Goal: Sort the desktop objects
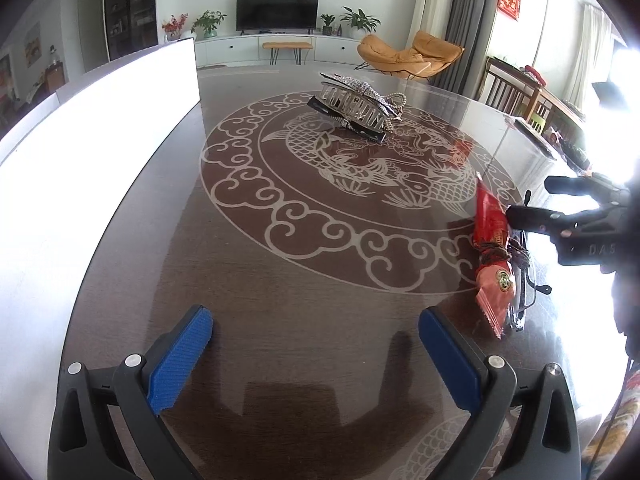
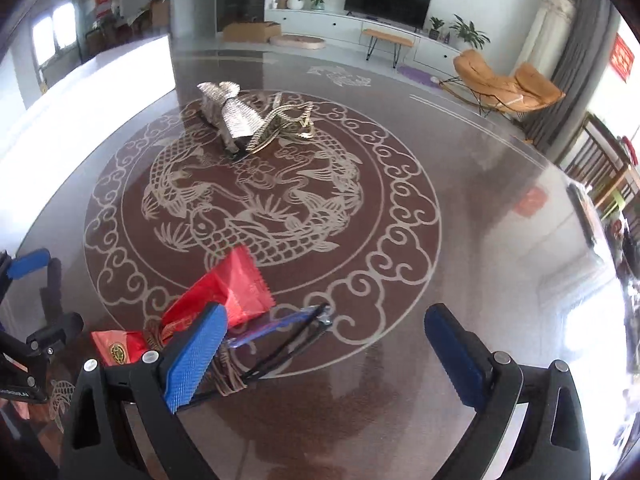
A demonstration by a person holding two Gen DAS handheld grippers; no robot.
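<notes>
A red snack packet (image 1: pixel 490 236) lies at the right of the dark round table (image 1: pixel 280 280), on a pair of glasses (image 1: pixel 524 284). In the right wrist view the packet (image 2: pixel 224 300) and glasses (image 2: pixel 288 340) lie just past my right gripper's left finger (image 2: pixel 196 356). A pile of silvery rhinestone hair clips (image 1: pixel 356 106) sits at the far middle; it also shows in the right wrist view (image 2: pixel 244 120). My left gripper (image 1: pixel 316 344) is open and empty over bare table. My right gripper (image 2: pixel 324 344) is open, beside the packet; it shows in the left wrist view (image 1: pixel 532 204).
A white box (image 1: pixel 100 152) stands along the table's left side, also in the right wrist view (image 2: pixel 100 92). Cluttered items (image 1: pixel 560 140) lie at the table's far right edge. An orange chair (image 1: pixel 408 54) and TV unit stand beyond.
</notes>
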